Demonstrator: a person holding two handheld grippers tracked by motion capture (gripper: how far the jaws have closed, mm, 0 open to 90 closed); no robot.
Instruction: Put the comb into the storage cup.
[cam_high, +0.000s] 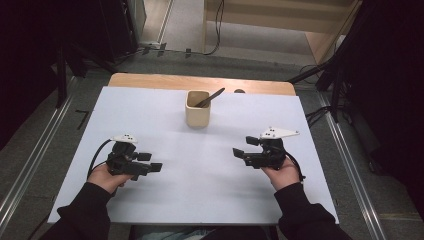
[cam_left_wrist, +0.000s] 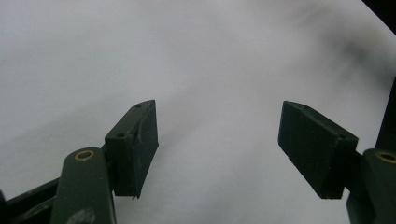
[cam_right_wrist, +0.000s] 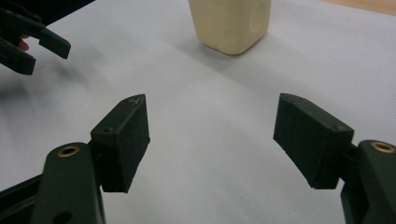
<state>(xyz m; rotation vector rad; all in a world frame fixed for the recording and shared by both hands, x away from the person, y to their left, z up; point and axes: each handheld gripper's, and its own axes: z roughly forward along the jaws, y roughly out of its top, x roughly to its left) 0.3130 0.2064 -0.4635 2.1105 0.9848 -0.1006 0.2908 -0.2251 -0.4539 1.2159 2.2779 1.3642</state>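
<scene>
A cream square cup (cam_high: 197, 111) stands on the white sheet (cam_high: 200, 190) toward the back middle, with a dark utensil handle (cam_high: 212, 96) leaning out of it to the right. My left gripper (cam_high: 150, 161) is held low over the sheet at front left, open and empty, jaws pointing right. In its own view the left gripper (cam_left_wrist: 217, 135) has bare white sheet between its jaws. At front right my right gripper (cam_high: 244, 146) is open too, pointing left. Seen along the right gripper (cam_right_wrist: 212, 135), the cup (cam_right_wrist: 231, 23) sits ahead, apart from the jaws.
The wooden table edge (cam_high: 150, 80) shows behind the sheet, with a small dark object (cam_high: 239, 91) on it. Metal rails (cam_high: 30, 165) run along both sides of the table. The other hand's gripper (cam_right_wrist: 28, 42) appears far left in the right gripper view.
</scene>
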